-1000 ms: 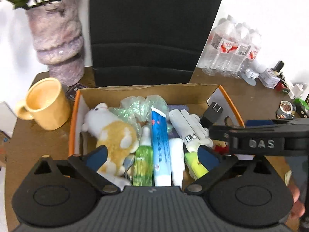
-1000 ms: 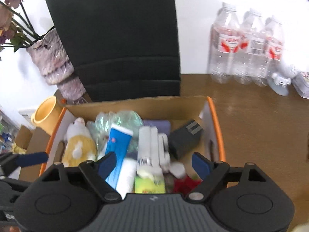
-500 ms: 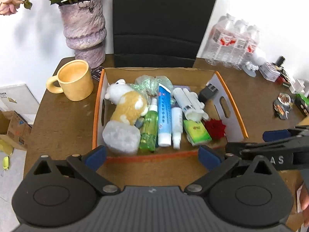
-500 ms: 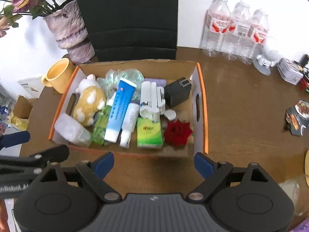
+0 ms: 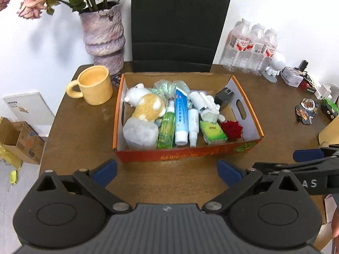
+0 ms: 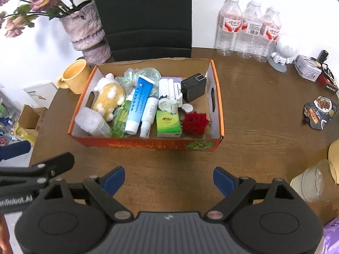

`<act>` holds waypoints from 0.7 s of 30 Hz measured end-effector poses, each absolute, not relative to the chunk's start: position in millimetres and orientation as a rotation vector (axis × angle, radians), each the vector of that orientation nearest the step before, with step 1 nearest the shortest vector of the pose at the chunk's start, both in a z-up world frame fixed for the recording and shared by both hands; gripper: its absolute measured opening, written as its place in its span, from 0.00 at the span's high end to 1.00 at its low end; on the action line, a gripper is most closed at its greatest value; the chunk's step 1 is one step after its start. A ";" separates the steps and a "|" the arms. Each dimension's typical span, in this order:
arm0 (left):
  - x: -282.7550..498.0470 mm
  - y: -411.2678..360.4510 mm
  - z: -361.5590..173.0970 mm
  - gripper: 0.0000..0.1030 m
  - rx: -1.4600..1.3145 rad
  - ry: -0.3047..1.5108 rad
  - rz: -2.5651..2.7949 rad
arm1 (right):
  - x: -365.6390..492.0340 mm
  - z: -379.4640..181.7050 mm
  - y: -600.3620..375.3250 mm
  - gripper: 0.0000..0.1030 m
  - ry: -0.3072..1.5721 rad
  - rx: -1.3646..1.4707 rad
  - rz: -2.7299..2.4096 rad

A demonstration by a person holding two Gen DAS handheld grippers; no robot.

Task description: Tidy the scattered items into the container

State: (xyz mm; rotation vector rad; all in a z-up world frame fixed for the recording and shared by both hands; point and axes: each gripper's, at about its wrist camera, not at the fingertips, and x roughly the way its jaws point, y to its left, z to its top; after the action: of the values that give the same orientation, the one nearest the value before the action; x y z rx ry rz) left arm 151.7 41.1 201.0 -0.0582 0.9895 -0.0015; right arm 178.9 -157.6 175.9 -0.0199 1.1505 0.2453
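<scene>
Left gripper (image 5: 167,170), black with blue pads: jaws spread wide, nothing between them, hanging over bare brown wooden table (image 5: 84,131) just in front of the box. Right gripper (image 6: 168,178), same build: jaws likewise wide apart and empty, above the table's near edge, short of the box's front wall. Each gripper visible at the edge of the other's view.

Beyond both, an orange-rimmed cardboard box with cut-out handles (image 6: 218,110), standing upright at mid-table. Inside, packed side by side: a white and tan plush toy (image 6: 109,95) at the left, a frosted white jar (image 6: 90,121) in the near left corner, a green clear spray bottle (image 6: 120,118), a blue and white tube (image 6: 138,103), a small white bottle (image 6: 148,116), a green tissue packet (image 6: 168,123), a red rose head (image 6: 195,120) near the right wall, a black plug adapter (image 6: 193,87) behind it, crumpled clear plastic (image 6: 146,73) at the back.

Left of the box, a yellow ceramic mug (image 5: 95,84); behind that, a mauve textured vase of wilted pink flowers (image 5: 102,36). Behind the box, a black chair back (image 5: 178,25). Far right at the back, three clear water bottles (image 6: 249,27); on the right, well apart from the box, a dark snack pouch (image 6: 320,112).
</scene>
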 end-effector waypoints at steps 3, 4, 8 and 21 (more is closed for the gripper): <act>141.4 37.4 200.7 0.00 -0.040 0.983 0.016 | 169.3 174.2 -160.1 0.12 1.150 -0.013 0.252; 137.5 35.3 201.3 0.00 -0.030 0.975 0.016 | 166.0 173.8 -160.7 0.12 1.148 -0.014 0.252; 125.4 30.8 203.5 0.00 -0.017 0.953 0.000 | 153.5 174.6 -162.1 0.13 1.126 -0.028 0.245; 88.0 28.1 181.4 0.00 -0.007 0.851 0.022 | 112.4 155.4 -166.4 0.13 0.996 -0.025 0.264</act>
State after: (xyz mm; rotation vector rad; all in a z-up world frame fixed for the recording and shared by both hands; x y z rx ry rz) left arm 88.0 28.1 181.4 -0.0071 0.8512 0.0221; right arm 112.4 -166.4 155.4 -0.0250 0.9960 0.2636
